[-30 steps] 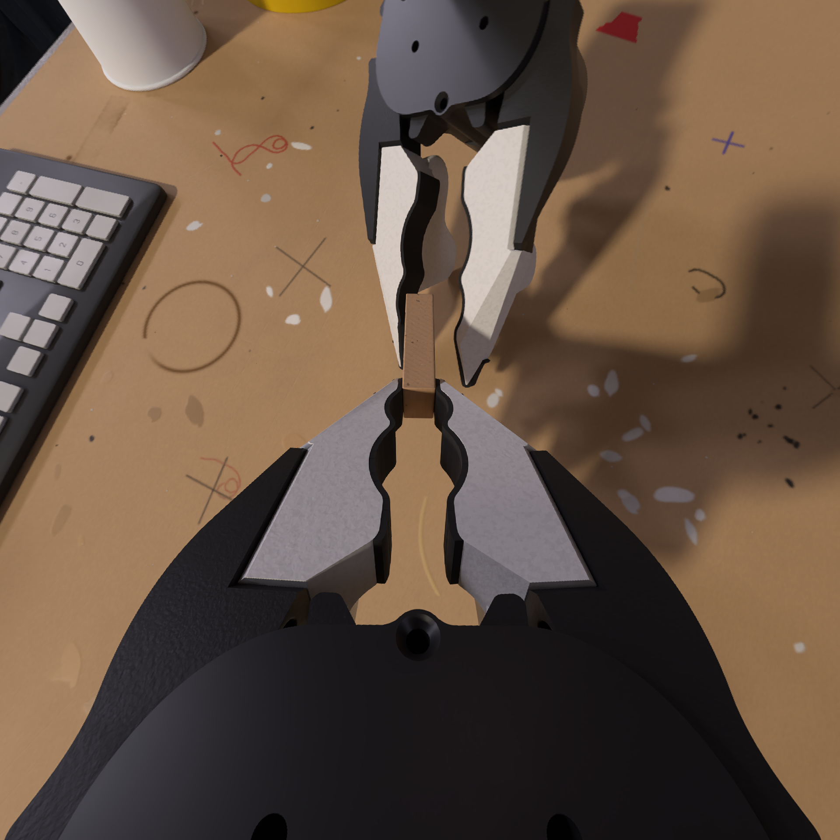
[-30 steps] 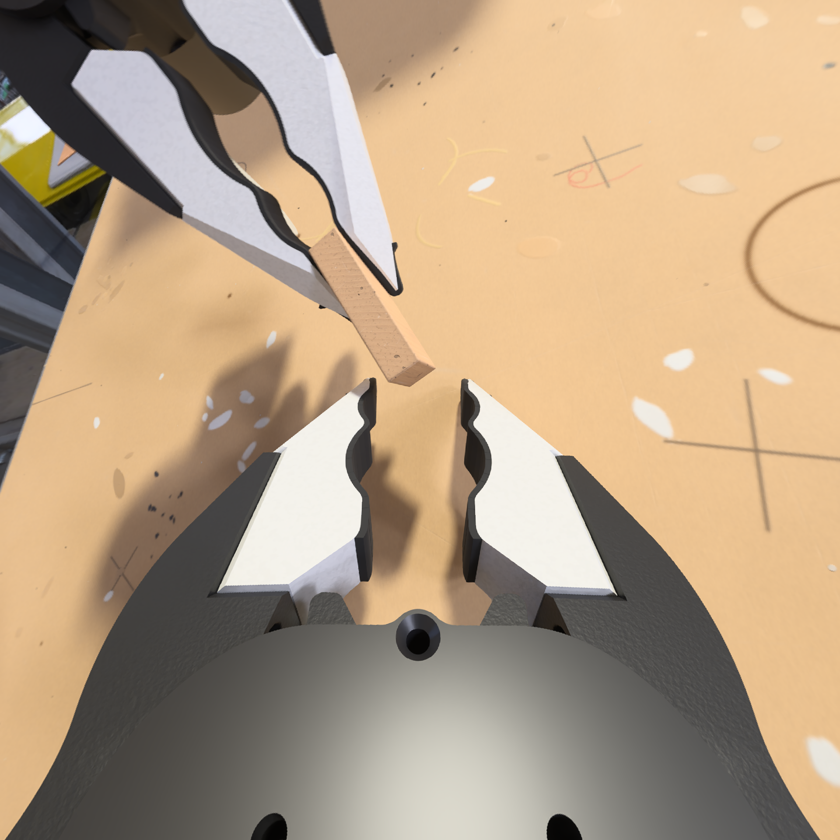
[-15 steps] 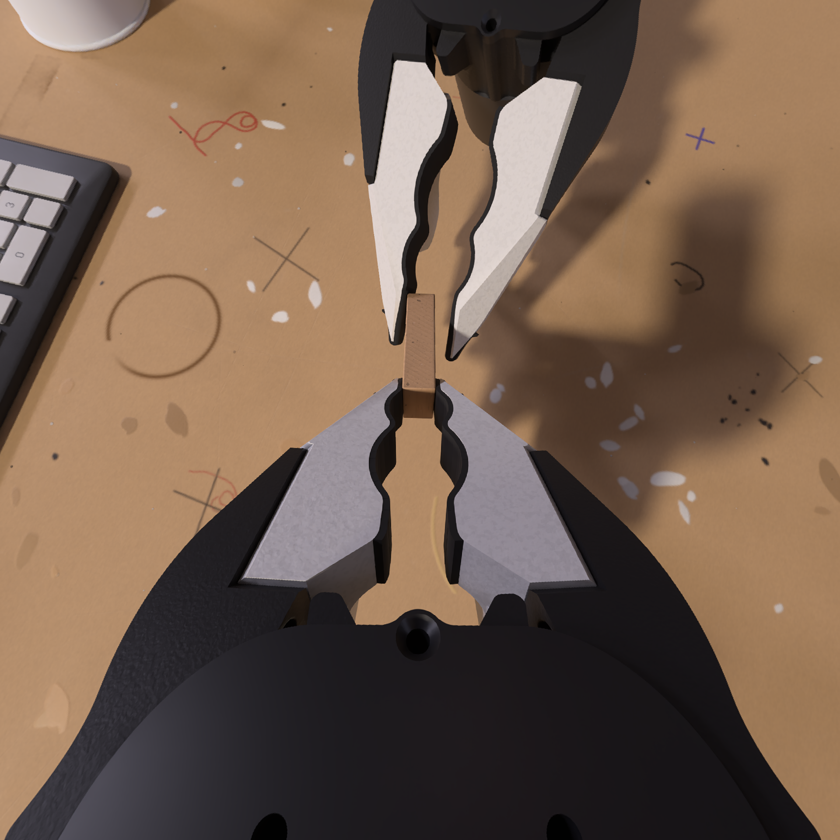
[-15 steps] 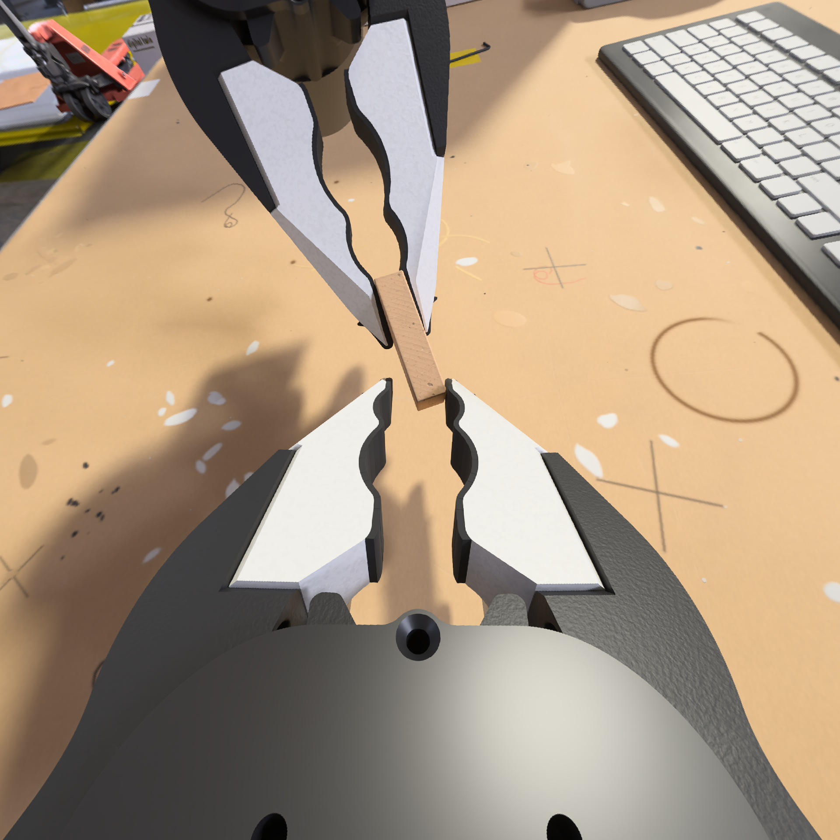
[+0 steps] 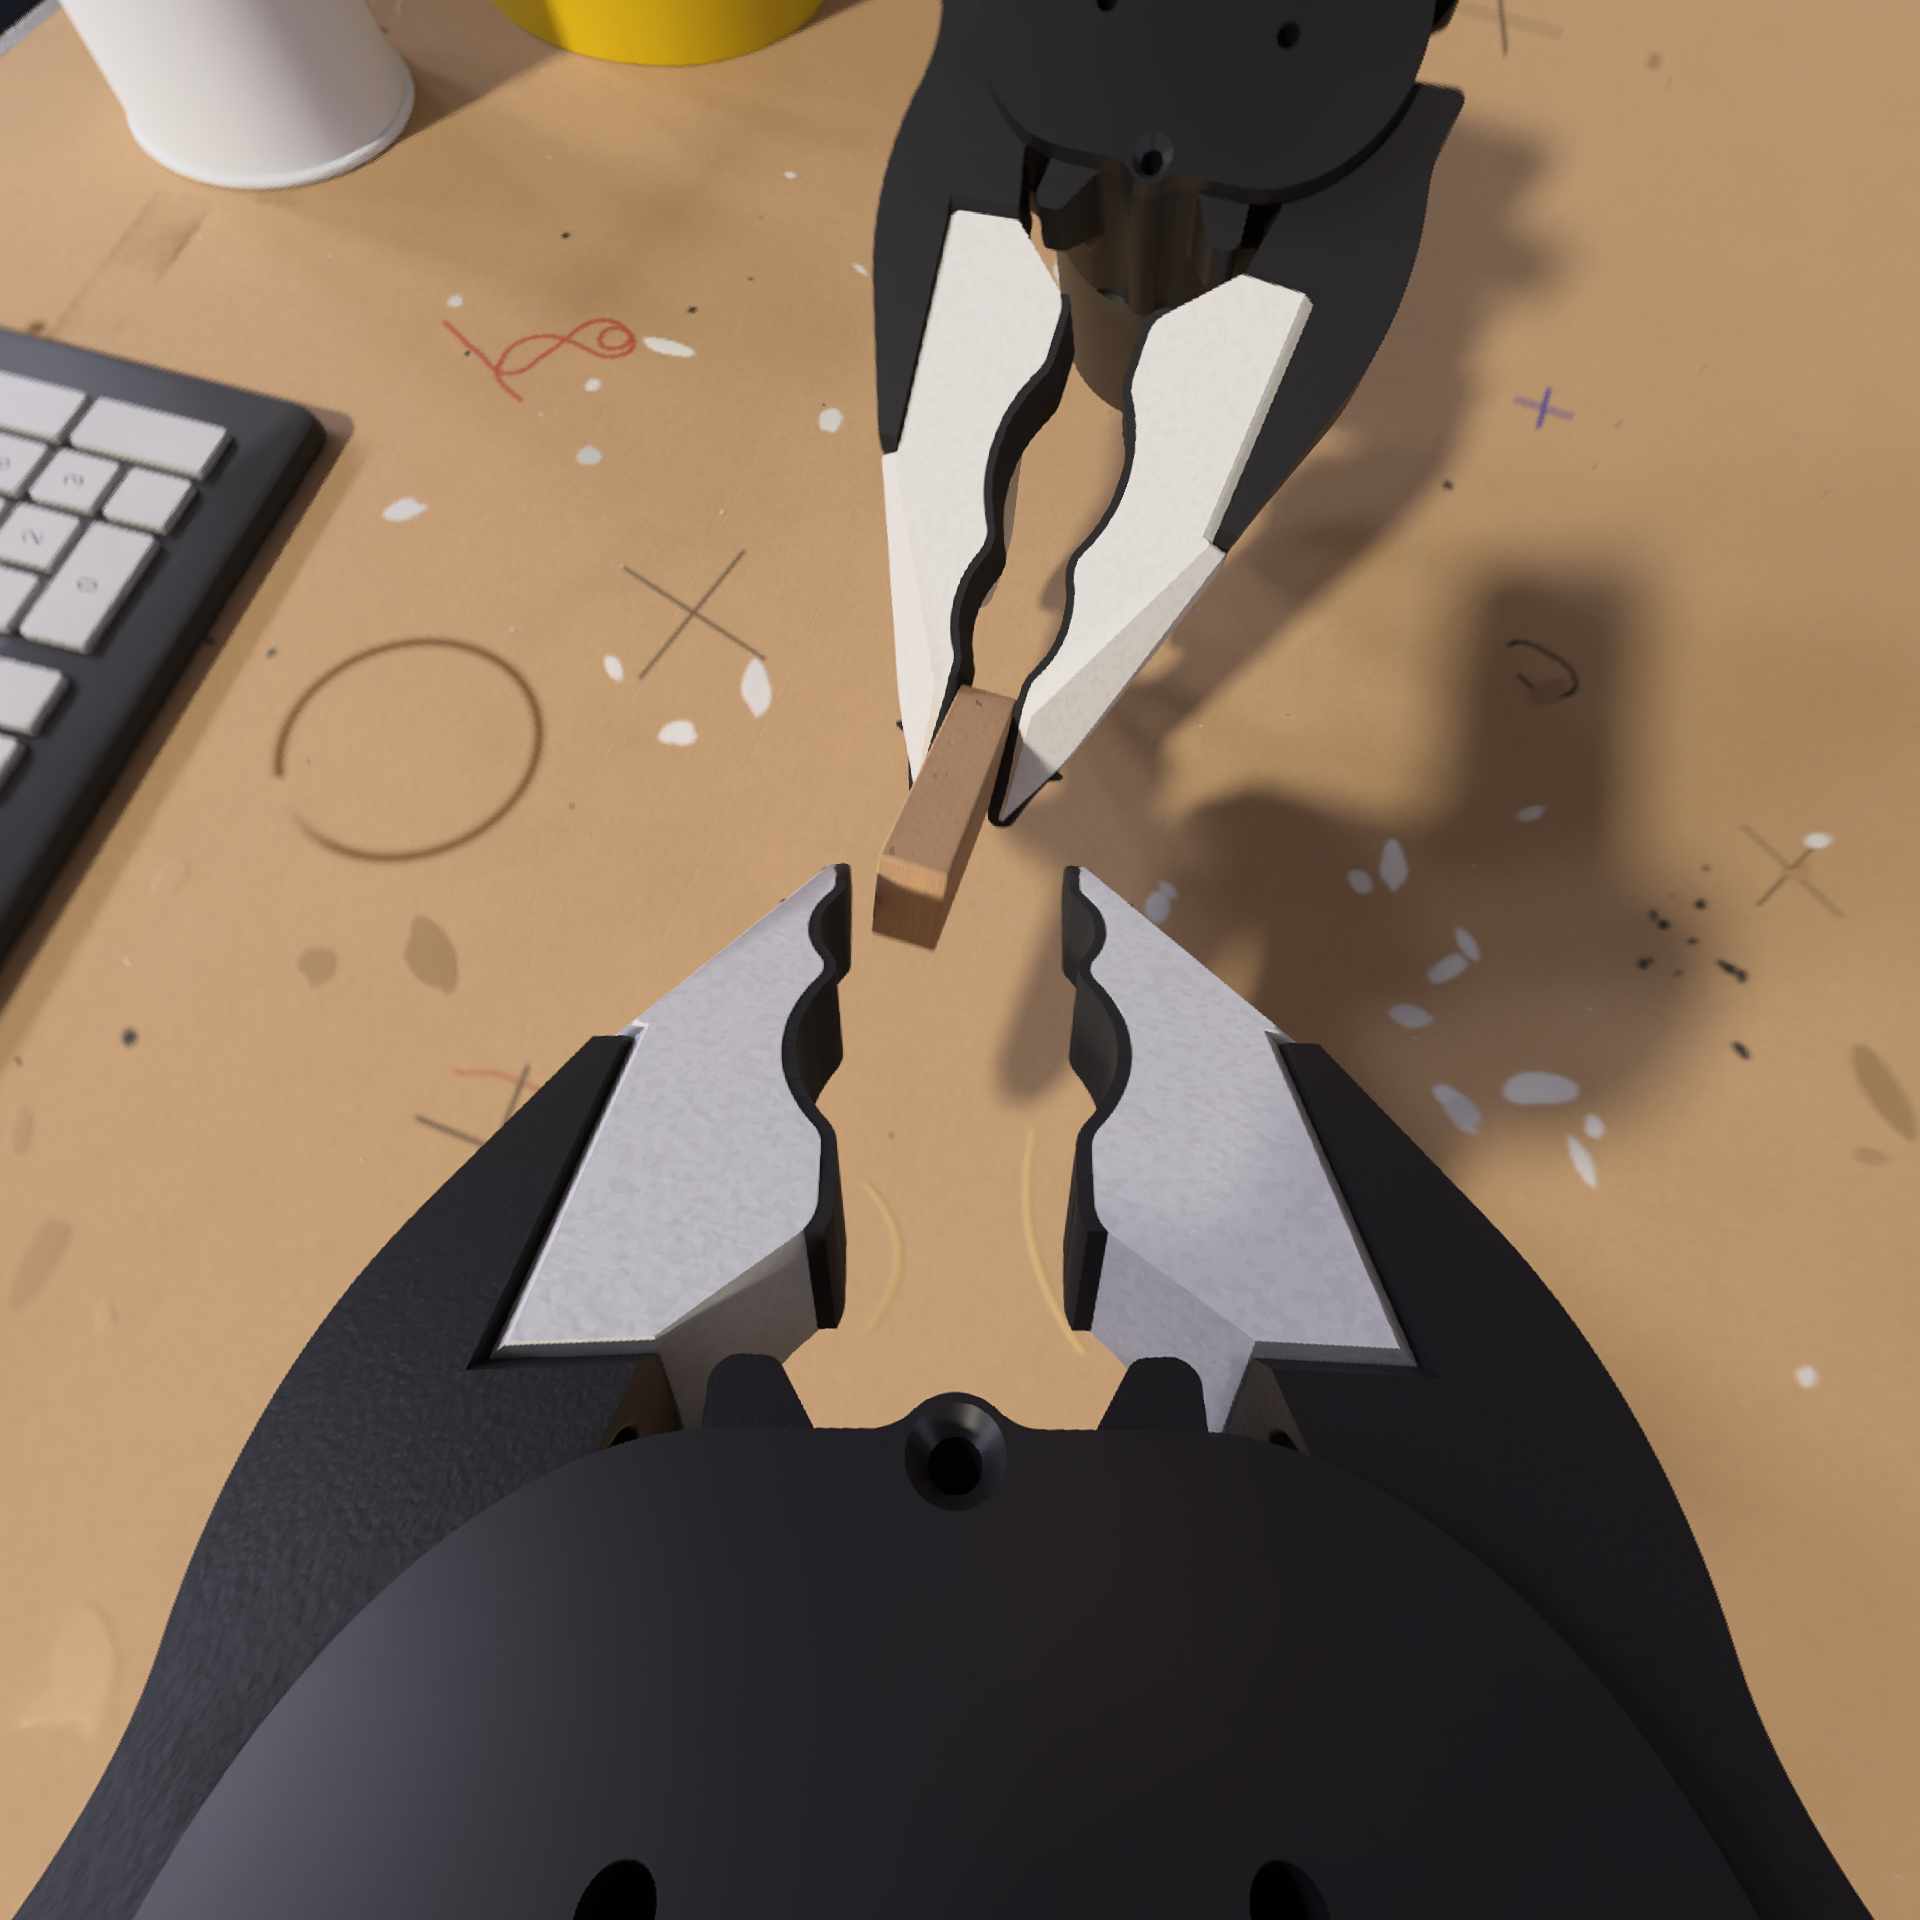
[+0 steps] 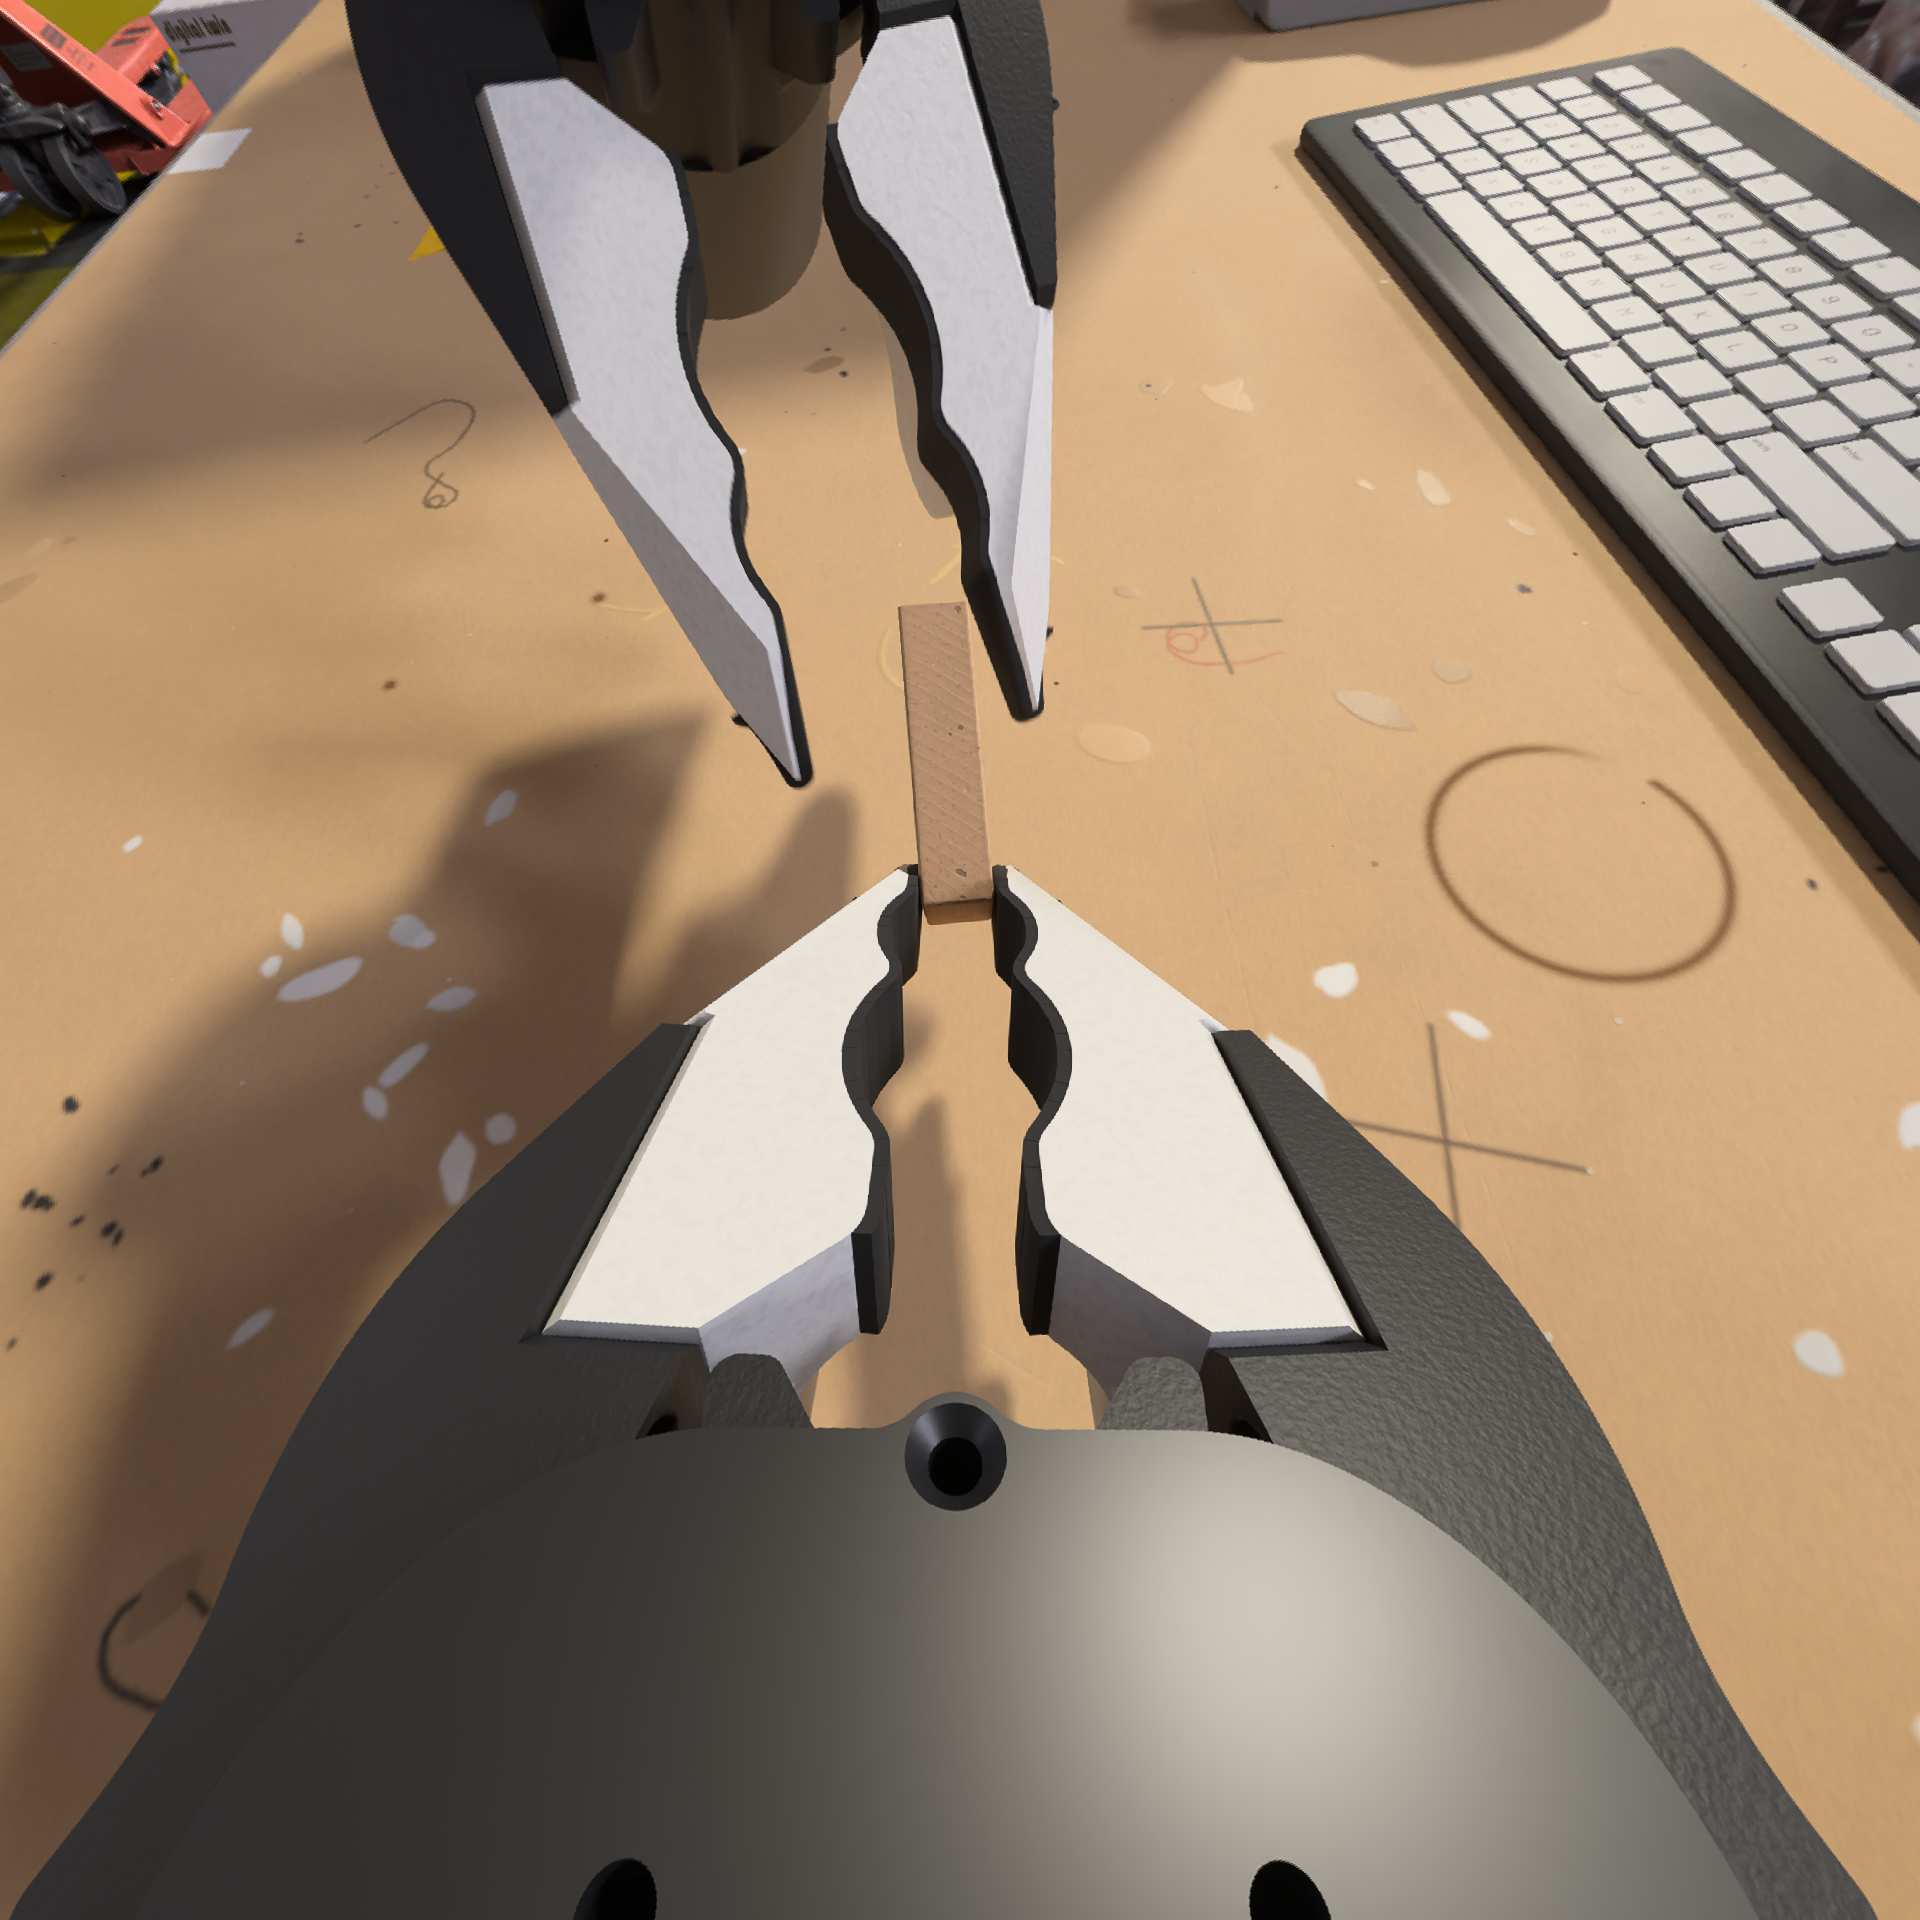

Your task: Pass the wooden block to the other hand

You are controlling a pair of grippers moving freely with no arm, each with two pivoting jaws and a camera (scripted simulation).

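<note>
The wooden block (image 5: pixel 940 821) is a thin tan slat held above the brown tabletop (image 5: pixel 1351 1195). In the left wrist view my left gripper (image 5: pixel 956 883) is open, and the block's near end hangs just past its left fingertip, apart from both pads. My right gripper (image 5: pixel 961 795) faces it from the far side with its tips closed on the block's far end. In the right wrist view my right gripper (image 6: pixel 956 883) is shut on the near end of the block (image 6: pixel 943 758). The left gripper (image 6: pixel 912 743) stands open around the block's far end.
A dark keyboard (image 5: pixel 104 582) lies at the left in the left wrist view and at the right in the right wrist view (image 6: pixel 1662 343). A white cup (image 5: pixel 249 94) and a yellow object (image 5: pixel 655 26) stand at the far edge. An orange-red object (image 6: pixel 83 114) lies beyond the table.
My left gripper has opened and let go of the block. My right gripper has closed on the block's other end and now holds it; the block tilts slightly in the left wrist view.
</note>
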